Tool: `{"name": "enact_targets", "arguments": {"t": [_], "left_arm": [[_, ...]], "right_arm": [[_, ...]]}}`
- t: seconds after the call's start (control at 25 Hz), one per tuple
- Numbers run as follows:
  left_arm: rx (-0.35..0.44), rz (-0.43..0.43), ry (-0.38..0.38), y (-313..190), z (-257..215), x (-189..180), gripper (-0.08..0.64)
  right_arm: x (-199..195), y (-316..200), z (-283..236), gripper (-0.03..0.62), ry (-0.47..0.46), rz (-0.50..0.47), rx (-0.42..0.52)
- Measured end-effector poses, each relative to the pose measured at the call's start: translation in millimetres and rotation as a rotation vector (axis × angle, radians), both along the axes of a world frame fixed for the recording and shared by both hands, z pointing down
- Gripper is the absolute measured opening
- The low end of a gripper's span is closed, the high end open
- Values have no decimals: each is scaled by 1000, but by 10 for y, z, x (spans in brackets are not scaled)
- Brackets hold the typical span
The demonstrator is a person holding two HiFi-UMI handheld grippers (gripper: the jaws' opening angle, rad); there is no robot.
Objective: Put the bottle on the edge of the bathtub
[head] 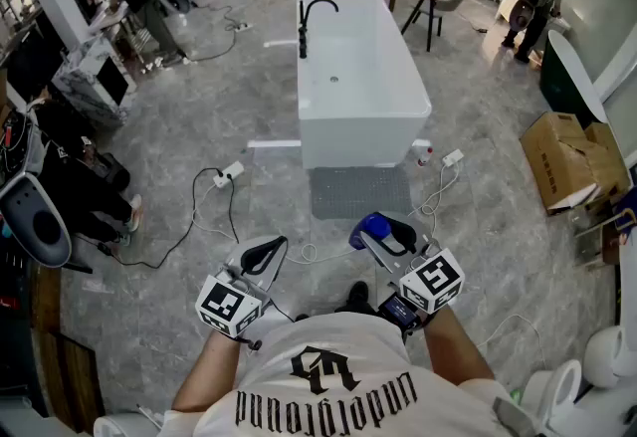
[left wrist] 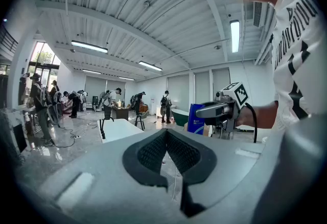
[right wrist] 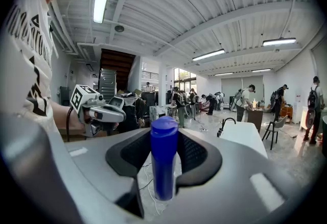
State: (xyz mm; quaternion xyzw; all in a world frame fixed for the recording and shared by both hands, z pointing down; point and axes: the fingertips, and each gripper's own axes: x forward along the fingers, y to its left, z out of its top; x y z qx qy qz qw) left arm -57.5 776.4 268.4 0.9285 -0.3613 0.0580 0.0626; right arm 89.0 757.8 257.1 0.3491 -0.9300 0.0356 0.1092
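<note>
Right gripper (right wrist: 163,139): jaws clamped on the blue bottle (right wrist: 163,162). Its own view shows the bottle upright between the two black pads, which press on it from either side, with the cap standing above the jaw tips. In the head view I see the same grip low in the frame, right of centre, over the grey floor (head: 179,126).

Left gripper (left wrist: 166,133): the pads meet at their tips and nothing is between them, so it is closed and empty. It sits beside the right gripper, a little apart from it, and both are held in front of the person's white shirt (head: 328,380).

The white bathtub (head: 358,141) stands ahead, well apart from both grippers, short end toward me. A black faucet (head: 314,17) rises at its far left rim. A grey mat (head: 360,191) lies on the floor just before the near end. The bottle is nowhere near the tub edge.

White cables (head: 214,216) and a power strip (head: 229,173) trail across the floor to the left of the mat. A cardboard box (head: 567,156) lies at right.
</note>
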Motion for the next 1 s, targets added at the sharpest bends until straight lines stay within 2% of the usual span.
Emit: {"name": "enact_targets", "arguments": {"t": [0.24, 0.56, 0.68, 0.8, 1.0], "left_arm": [[-11, -19, -2, -455, 56, 400, 8], [-19, -61, -4, -951, 62, 1096, 8], [-29, -86, -2, -1100, 101, 1240, 8], [-51, -75, -12, -1220, 171, 1380, 8], [-66, -79, -7, -1560, 307, 1333, 8]], "right_arm": [[371, -431, 54, 152, 13, -21, 2], [965, -913, 79, 153, 8, -110, -9], [1106, -1094, 124, 153, 2, -131, -20], [1232, -1277, 134, 153, -11, -127, -30], [1212, -1608, 259, 153, -14, -120, -46]]}}
